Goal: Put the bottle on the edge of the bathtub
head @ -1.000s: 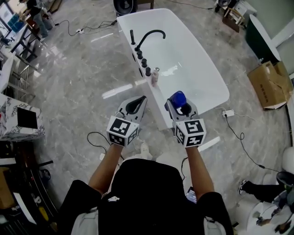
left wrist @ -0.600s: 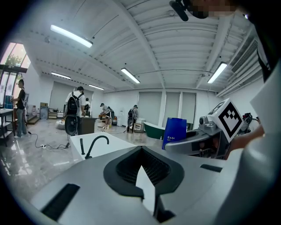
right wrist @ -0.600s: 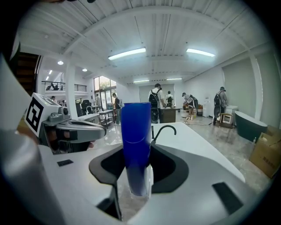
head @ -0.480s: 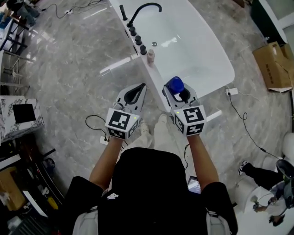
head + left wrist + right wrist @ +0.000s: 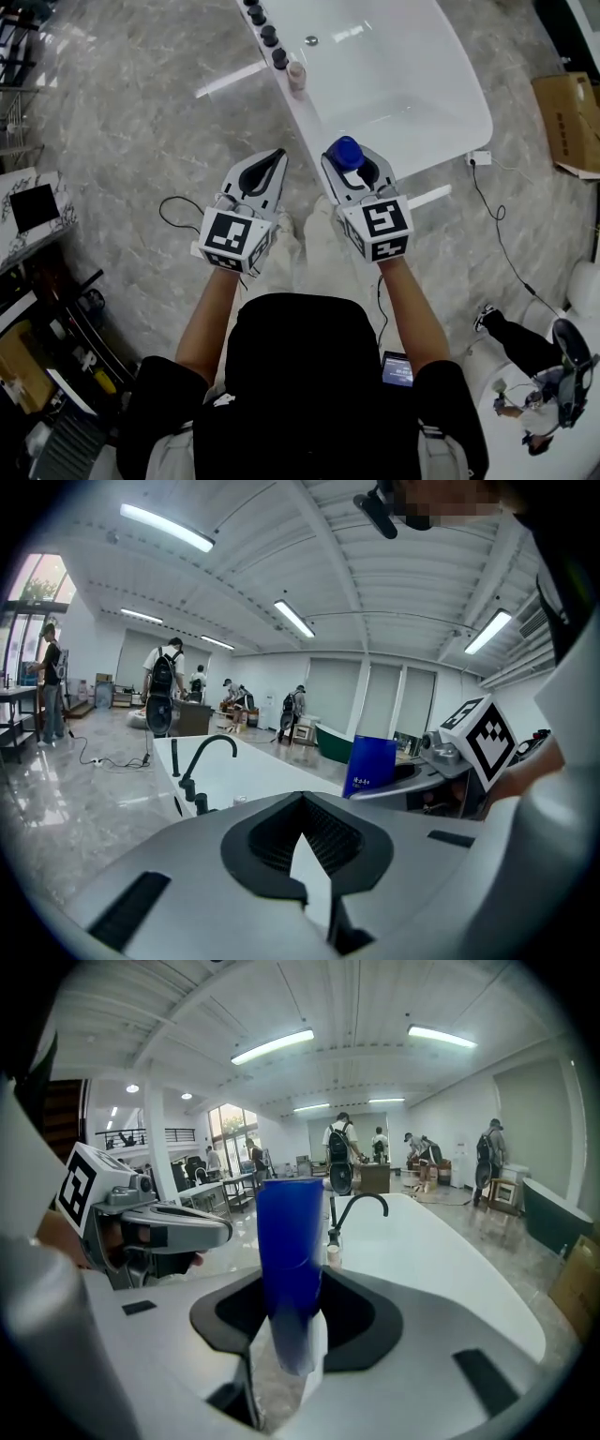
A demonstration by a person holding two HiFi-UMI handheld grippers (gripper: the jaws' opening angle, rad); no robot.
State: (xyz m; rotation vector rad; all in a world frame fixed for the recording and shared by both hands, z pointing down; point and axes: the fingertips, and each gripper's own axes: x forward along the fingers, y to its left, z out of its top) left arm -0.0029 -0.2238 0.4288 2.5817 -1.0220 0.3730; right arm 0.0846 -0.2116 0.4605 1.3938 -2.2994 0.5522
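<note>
My right gripper is shut on a blue bottle, held upright just in front of the near end of the white bathtub. In the right gripper view the blue bottle stands between the jaws, with the bathtub stretching away behind it. My left gripper is shut and holds nothing, level with the right one and over the floor left of the tub. The left gripper view shows the blue bottle at the right and the bathtub ahead.
A small pale bottle and black tap knobs sit on the tub's left rim. A black curved tap rises there. A power strip with cable lies right of the tub, a cardboard box farther right. People stand far back.
The tub has slid up and out of the top of the head view as the head tilted down. Both grippers keep their hold and spacing; the blue bottle stays in the right one.
</note>
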